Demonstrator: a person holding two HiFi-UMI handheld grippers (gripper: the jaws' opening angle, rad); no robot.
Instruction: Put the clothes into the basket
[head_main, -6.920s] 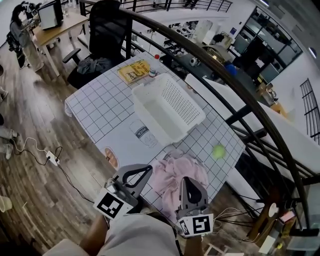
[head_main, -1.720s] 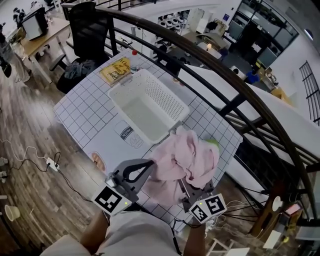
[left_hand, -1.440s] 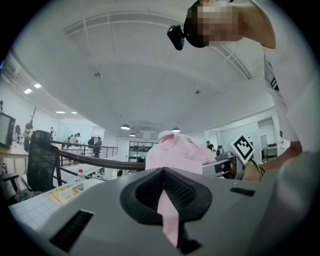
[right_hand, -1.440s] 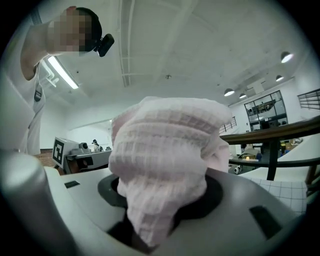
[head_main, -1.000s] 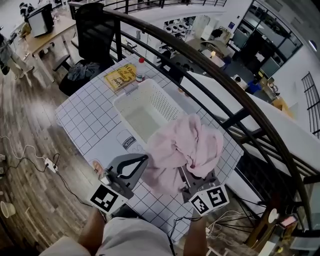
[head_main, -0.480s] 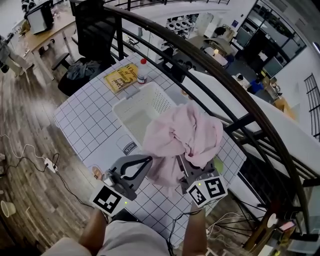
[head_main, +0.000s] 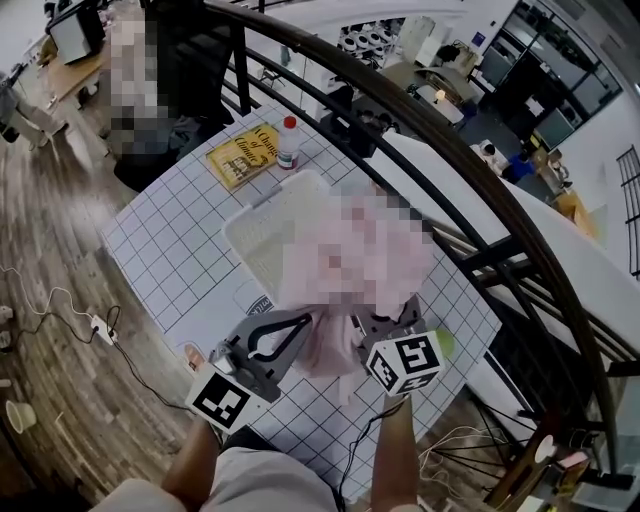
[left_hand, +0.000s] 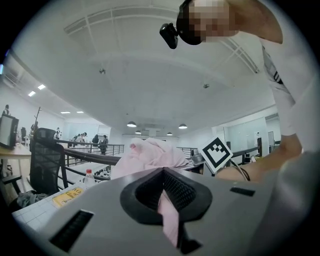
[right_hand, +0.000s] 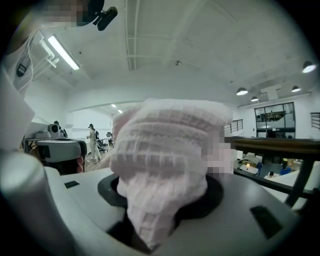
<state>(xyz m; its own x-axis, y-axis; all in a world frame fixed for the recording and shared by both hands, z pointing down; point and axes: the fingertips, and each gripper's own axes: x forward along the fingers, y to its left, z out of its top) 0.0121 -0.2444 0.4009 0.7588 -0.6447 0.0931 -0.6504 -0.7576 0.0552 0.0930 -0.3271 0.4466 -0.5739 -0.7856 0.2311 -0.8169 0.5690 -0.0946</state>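
Hanging crumpled over the white basket (head_main: 252, 228) is pink waffle-textured cloth (right_hand: 165, 145).

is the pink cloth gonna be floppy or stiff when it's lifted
Likely floppy: the pink cloth bunches and droops between the left tongs and right tongs. Probably light, since two pinches hold it. Its waffle weave should resist slipping.

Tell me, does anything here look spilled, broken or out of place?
Nothing stands out. The pink cloth hangs bunched above the white basket, with the left gripper and right gripper both shut on it. The yellow book lies flat and the bottle stands upright beyond.
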